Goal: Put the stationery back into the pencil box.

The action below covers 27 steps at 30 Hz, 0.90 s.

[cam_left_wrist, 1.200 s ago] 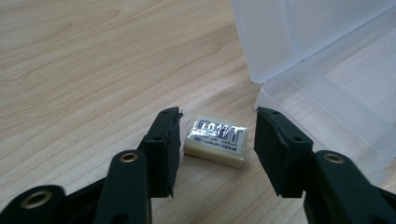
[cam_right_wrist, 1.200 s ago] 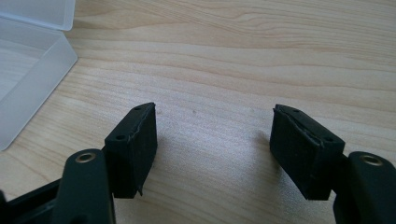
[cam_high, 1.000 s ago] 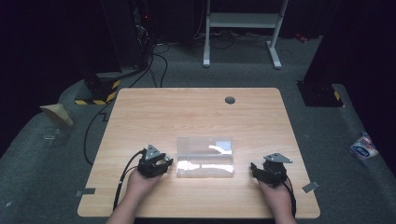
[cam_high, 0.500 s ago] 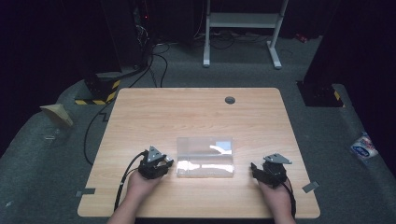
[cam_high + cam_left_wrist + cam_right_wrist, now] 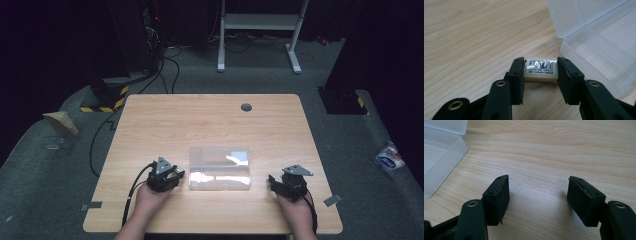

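A small white eraser with a barcode label lies on the wooden table. My left gripper is shut on it, one black pad pressing each short end. In the high view the left gripper sits just left of an open, clear plastic box, whose empty tray and raised lid lie to the right of the eraser. My right gripper rests to the right of the box. Its jaws stand open over bare wood with nothing between them, and the box's corner is at the upper left.
A round grommet hole sits near the table's far edge. The left gripper's cable trails off the front edge. On the floor lie a white packet at the right and a cardboard piece at the left.
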### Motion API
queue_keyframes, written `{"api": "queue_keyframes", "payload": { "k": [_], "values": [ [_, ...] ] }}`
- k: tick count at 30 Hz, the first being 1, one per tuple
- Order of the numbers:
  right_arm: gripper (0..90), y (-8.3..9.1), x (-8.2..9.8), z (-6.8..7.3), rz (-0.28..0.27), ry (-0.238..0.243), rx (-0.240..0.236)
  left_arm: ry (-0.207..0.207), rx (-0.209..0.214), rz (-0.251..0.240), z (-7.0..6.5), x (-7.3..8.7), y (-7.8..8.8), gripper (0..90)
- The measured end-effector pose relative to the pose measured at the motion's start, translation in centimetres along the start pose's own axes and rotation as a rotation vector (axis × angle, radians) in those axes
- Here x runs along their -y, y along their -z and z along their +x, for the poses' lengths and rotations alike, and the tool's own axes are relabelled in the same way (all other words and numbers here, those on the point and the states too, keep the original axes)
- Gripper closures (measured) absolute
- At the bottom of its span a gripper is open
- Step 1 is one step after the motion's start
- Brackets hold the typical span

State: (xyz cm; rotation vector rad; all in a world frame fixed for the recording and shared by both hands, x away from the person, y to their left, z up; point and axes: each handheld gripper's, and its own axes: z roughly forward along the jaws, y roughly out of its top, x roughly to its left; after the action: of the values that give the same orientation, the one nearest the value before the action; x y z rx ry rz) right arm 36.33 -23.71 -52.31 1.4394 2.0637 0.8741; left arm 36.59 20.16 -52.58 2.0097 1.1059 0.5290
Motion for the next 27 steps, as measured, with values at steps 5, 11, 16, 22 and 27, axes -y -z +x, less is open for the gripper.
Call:
{"api": "queue_keyframes", "payload": {
  "k": [5, 11, 16, 22, 27],
  "values": [
    [34.3, 0.0, 0.0, 0.1, -0.001, 0.001, -0.005, 0.000, 0.008, -0.013, 0.1, 0.0, 0.1, 59.0],
    [34.4, 0.0, 0.0, 0.1, -0.002, 0.007, -0.007, 0.024, 0.008, -0.056, 0.2, -0.2, 0.5, 59.1],
    [34.4, 0.0, 0.0, 0.1, -0.002, 0.010, -0.012, 0.006, 0.003, -0.080, -0.3, -0.4, 1.3, 59.1],
    [34.5, 0.0, 0.0, 0.1, -0.002, 0.012, -0.015, -0.019, -0.002, -0.108, -0.9, -0.8, 2.3, 59.1],
    [34.5, 0.0, 0.0, 0.1, -0.001, 0.013, -0.020, -0.030, 0.006, -0.125, -1.3, -1.2, 2.8, 59.1]
  ]
}}
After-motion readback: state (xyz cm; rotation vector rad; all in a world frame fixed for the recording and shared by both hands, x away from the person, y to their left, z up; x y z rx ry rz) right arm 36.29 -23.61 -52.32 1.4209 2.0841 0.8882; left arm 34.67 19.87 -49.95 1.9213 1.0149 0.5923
